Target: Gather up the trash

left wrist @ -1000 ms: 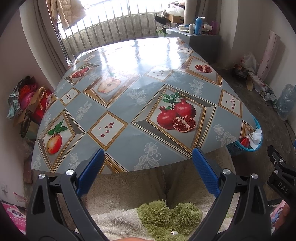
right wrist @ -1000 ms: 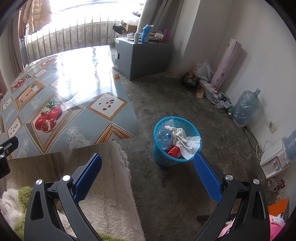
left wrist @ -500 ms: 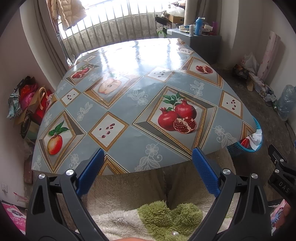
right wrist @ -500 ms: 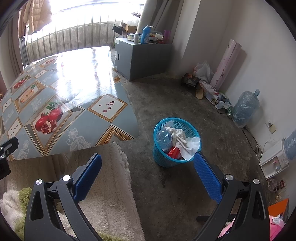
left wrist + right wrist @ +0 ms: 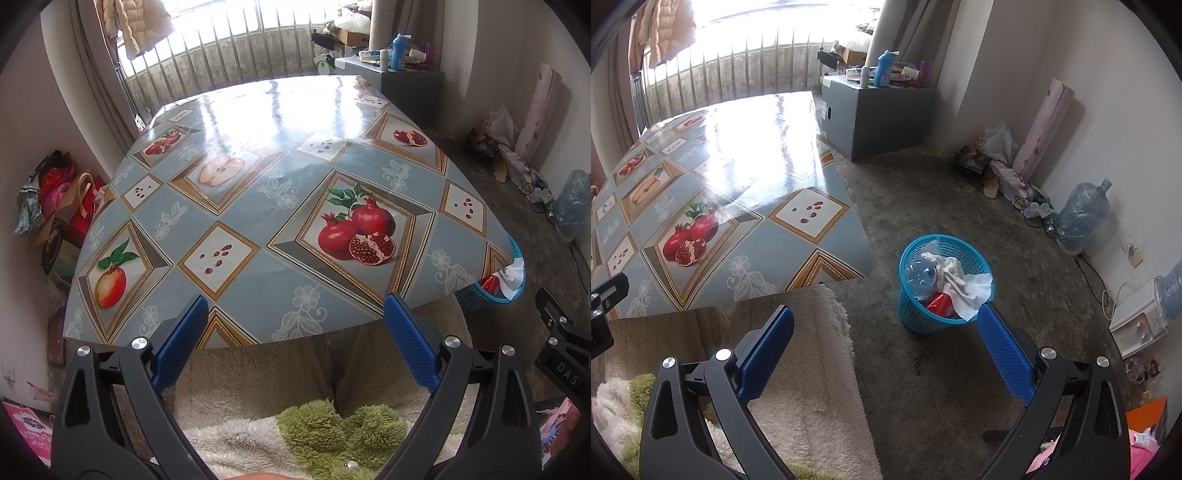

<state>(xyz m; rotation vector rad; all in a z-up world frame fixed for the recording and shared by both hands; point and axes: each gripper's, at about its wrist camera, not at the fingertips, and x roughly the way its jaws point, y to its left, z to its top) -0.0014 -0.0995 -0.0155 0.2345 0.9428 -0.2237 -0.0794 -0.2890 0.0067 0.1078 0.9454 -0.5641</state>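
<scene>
A blue mesh trash basket (image 5: 945,288) stands on the concrete floor right of the table; it also shows in the left wrist view (image 5: 491,291), half hidden by the table corner. It holds a clear plastic bottle (image 5: 919,273), a white crumpled cloth (image 5: 960,284) and something red (image 5: 938,304). My left gripper (image 5: 295,325) is open and empty, held over the near edge of the table (image 5: 258,221). My right gripper (image 5: 886,339) is open and empty, above the floor, short of the basket.
The table wears a glossy fruit-print oilcloth (image 5: 701,206). A fluffy beige and green garment (image 5: 325,424) lies below both grippers. A grey cabinet (image 5: 879,114) with bottles stands at the back. Bags, a water jug (image 5: 1082,214) and clutter line the right wall.
Both grippers have barely shifted; the views are almost the same. Both stay open and empty.
</scene>
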